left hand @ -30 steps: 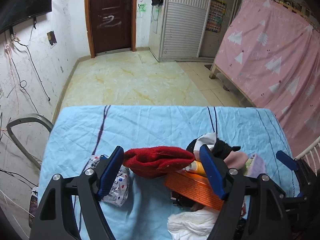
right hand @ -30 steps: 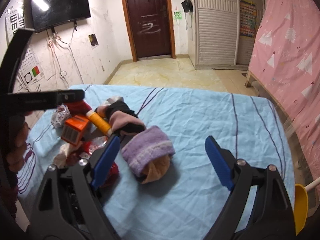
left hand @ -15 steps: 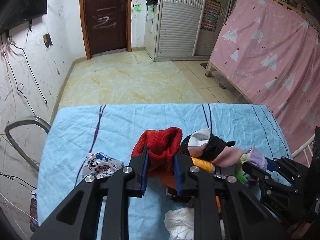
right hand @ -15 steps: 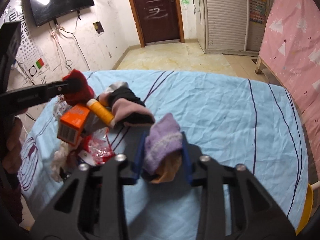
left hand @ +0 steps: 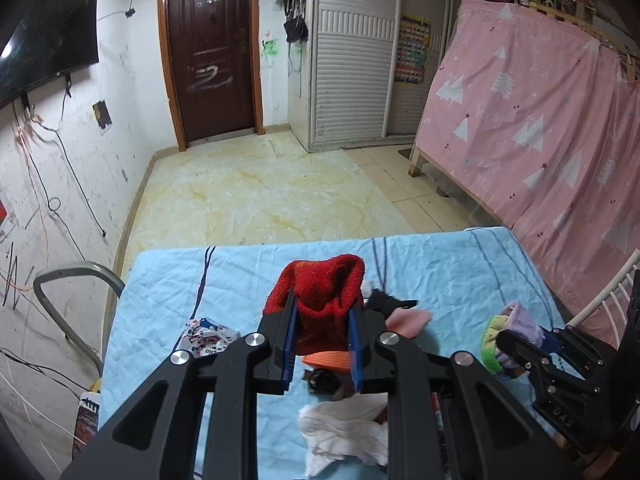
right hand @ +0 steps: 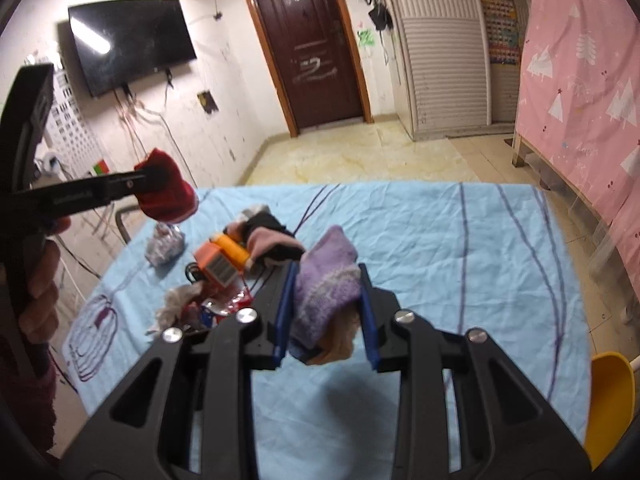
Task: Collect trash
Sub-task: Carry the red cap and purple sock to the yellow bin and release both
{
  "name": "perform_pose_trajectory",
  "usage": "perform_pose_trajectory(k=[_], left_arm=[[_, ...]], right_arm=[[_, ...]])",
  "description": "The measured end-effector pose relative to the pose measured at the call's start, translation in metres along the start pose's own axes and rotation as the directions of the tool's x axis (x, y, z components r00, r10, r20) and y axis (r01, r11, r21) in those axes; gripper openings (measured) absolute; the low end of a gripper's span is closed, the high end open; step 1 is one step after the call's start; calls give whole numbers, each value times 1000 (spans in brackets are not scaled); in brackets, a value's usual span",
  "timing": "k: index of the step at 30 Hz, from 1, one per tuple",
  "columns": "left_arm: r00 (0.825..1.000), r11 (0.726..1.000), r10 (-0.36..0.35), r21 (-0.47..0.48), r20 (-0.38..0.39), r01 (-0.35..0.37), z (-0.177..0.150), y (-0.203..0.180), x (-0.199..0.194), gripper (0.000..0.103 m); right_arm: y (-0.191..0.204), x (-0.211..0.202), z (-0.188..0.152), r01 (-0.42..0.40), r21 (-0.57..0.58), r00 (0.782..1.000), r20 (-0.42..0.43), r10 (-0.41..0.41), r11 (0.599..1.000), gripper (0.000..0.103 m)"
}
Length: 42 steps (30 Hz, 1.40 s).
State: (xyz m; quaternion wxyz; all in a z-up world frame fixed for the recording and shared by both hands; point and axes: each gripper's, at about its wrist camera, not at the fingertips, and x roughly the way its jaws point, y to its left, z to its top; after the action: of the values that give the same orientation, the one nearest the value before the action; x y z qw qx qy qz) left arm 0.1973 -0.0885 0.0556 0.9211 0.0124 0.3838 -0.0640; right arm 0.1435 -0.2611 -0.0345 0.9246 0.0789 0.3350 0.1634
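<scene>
Item, left gripper (left hand: 322, 350): jaws narrowed and clamped on a red knitted sock (left hand: 320, 304), lifted clear of the blue sheet (left hand: 460, 264) that covers the tabletop.

Item, right gripper (right hand: 326, 316): jaws pinched on a purple sock (right hand: 326, 284), a tan piece bunched beneath it, also off the sheet.

Item, remaining heap, mid-sheet: orange box (right hand: 216, 266), yellow tube (right hand: 232, 249), pink-and-black socks (right hand: 268, 236), crumpled white tissue (left hand: 344, 432), red wrappers (right hand: 228, 305), printed foil packet (left hand: 206, 336) lying apart on the left.

No bin or bag in view.

Handling note, as judgement: both loads are soft and compressible, so firm pressure should be kept. Carry each clear of the heap so that trailing cloth does not drag the box or tissue. Keep the two grippers well apart in transit. Release only over the receptacle.
</scene>
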Motion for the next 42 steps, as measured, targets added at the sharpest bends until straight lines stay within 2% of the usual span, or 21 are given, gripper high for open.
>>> perform_pose_trajectory(k=[9,18,29,33,39,40,42], left_arm=[[998,997,-29,73,53,25,7,-54,-36,12],[989,976,-133,183,67,118,0,-143,-62,12],[966,912,-256,327,-20,248,-31,-264,-62,13],[950,881,-303,358,-70,308,-44,-303,-57,13],[932,840,-339,404,-130,362,-67,-353,-51,13],[927,834,-346,407,-141,373,-70,-358,-49,13],[920,827,-354,405,-166,391,-75,-368,-45,13]], right_arm=[[-43,-58,-11,28,85,993,110,-37,996,28],[-96,-115,-32,86,171,977,178,-117,982,28],[-167,-177,-69,166,295,945,226,-238,941,28],[-195,-191,-84,192,347,935,221,-279,918,28],[-224,-194,-98,195,401,936,196,-292,895,28],[-227,-191,-99,190,407,939,190,-287,893,31],[-233,-187,-100,182,418,945,177,-276,890,43]])
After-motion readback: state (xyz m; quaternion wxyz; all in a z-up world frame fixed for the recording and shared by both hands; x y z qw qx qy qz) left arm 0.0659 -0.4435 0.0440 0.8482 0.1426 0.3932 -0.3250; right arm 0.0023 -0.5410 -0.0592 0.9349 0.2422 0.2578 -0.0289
